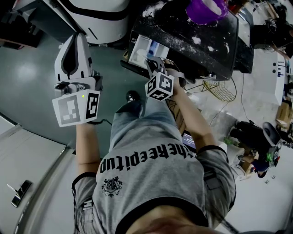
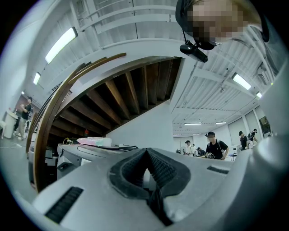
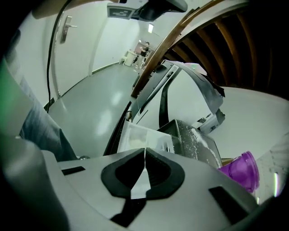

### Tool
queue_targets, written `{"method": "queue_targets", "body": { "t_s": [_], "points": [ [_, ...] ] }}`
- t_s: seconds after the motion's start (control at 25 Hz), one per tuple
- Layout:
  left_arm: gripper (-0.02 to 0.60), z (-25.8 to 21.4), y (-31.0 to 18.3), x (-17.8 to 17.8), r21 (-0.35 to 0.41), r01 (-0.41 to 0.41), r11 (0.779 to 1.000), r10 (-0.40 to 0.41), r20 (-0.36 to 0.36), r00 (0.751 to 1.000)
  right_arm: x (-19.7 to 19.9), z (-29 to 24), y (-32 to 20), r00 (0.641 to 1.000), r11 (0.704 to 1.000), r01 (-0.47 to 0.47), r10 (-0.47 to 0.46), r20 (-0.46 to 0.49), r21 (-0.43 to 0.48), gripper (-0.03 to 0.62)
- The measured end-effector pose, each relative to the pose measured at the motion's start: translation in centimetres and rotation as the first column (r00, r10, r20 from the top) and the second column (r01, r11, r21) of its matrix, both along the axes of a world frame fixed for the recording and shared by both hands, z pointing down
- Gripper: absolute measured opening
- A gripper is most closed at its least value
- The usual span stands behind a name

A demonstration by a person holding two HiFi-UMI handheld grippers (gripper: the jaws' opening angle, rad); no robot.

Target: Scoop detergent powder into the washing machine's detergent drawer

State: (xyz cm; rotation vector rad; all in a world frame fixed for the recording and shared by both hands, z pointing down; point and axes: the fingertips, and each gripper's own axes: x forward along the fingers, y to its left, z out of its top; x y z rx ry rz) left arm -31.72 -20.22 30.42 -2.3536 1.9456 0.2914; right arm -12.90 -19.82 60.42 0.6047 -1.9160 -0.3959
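The white detergent drawer [image 1: 141, 50] [image 3: 135, 137] stands pulled out of the washing machine [image 1: 192, 41], whose dark top is dusted with spilled white powder [image 3: 195, 137]. A purple tub [image 1: 206, 9] [image 3: 243, 171] sits on that top. My right gripper [image 1: 152, 61] [image 3: 144, 151] hovers just before the drawer's front edge, jaws shut, and I see nothing held between them. My left gripper [image 1: 77, 36] [image 2: 146, 150] is held off to the left over the floor, away from the machine. It is shut and empty and points up at the ceiling.
A second white machine [image 1: 98, 18] stands at the back left. A wire basket [image 1: 219, 89], cables and clutter lie on the floor to the right. A door with a handle [image 1: 18, 192] is at lower left. Several people [image 2: 214, 144] stand far off.
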Motion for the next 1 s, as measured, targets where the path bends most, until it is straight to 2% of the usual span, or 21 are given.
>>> {"method": "queue_targets", "body": {
  "t_s": [0.52, 1.0],
  "points": [
    [0.003, -0.09, -0.04, 0.02, 0.002, 0.001, 1.0, -0.001, -0.001, 1.0, 0.37, 0.41, 0.05, 0.979, 0.981, 0.14, -0.117, -0.164, 0.132, 0.006],
    [0.003, -0.02, 0.0, -0.07, 0.001, 0.003, 1.0, -0.003, -0.003, 1.0, 0.25, 0.24, 0.11, 0.978, 0.976, 0.147, -0.119, -0.171, 0.163, 0.006]
  ]
}}
